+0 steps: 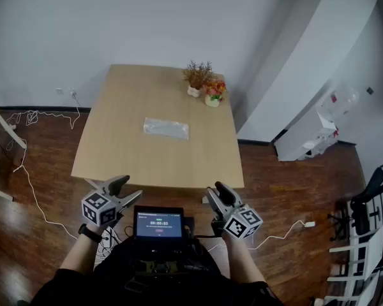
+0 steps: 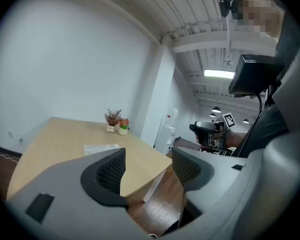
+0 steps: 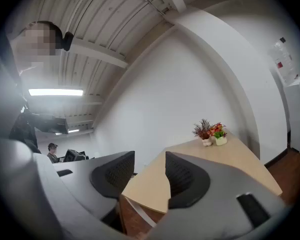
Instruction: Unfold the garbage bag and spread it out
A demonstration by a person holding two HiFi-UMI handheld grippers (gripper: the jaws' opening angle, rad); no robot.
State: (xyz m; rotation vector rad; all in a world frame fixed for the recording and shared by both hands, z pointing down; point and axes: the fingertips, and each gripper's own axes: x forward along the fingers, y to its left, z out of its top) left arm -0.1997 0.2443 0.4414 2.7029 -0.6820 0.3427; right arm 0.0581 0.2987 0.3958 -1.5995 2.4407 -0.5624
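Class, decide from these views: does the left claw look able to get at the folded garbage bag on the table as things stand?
Probably yes, with a reach forward: the open left claw hangs short of the table, the garbage bag lies mid-table, nothing between them.

We look along our right gripper (image 3: 149, 159), jaws apart with nothing between them, a light wooden table (image 3: 240, 156) beyond, two small potted plants (image 3: 205, 134) near its far end, white wall (image 3: 180, 89) behind, lit ceiling strip light (image 3: 55, 92) at left

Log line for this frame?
stage: not started | bag: folded on table, untouched | left gripper: open, empty | right gripper: open, empty
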